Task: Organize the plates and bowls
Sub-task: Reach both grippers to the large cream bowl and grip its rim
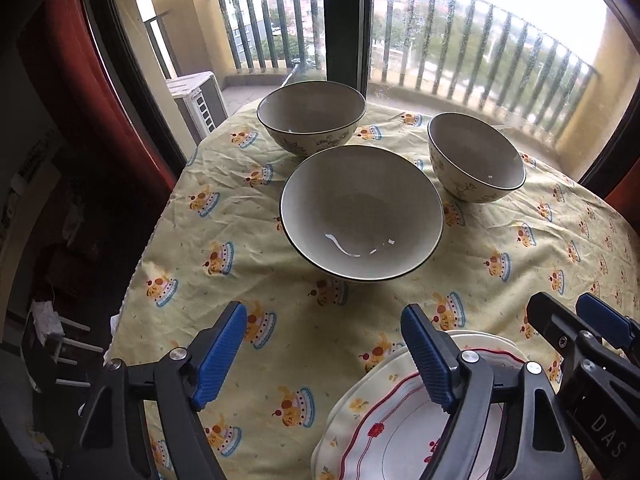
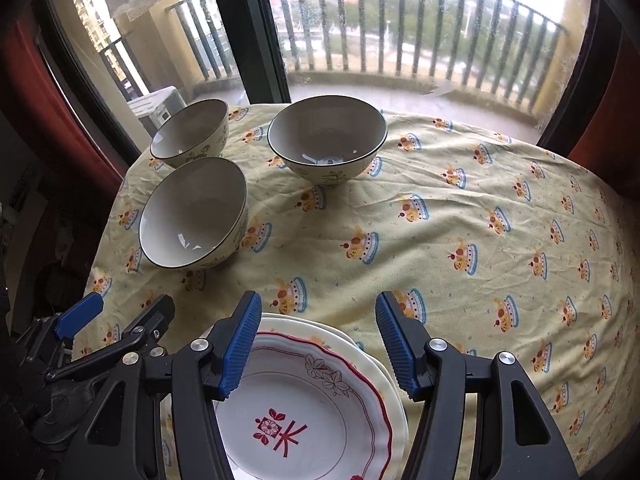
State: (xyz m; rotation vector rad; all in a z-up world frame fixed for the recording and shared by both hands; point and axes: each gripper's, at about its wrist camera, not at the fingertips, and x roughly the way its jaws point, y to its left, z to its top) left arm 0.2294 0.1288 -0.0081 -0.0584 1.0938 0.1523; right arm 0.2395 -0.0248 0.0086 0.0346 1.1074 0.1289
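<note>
Both the left claw and right claw were seen open, empty. Plates were stacked at six o'clock on the worktop; bowls toward twelve. Glazed ware was judged stiff, slippery, breakable, best pinched at the rim.

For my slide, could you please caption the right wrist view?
Open right claw above stacked plates, three bowls beyond.

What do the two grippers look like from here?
Both match: the left gripper and the right gripper have black plastic frames with triangular cutouts, silver pivot bolts and ribbed blue pads. White letters "DAS" mark the right one's body. No cables or sleeves show.
</note>
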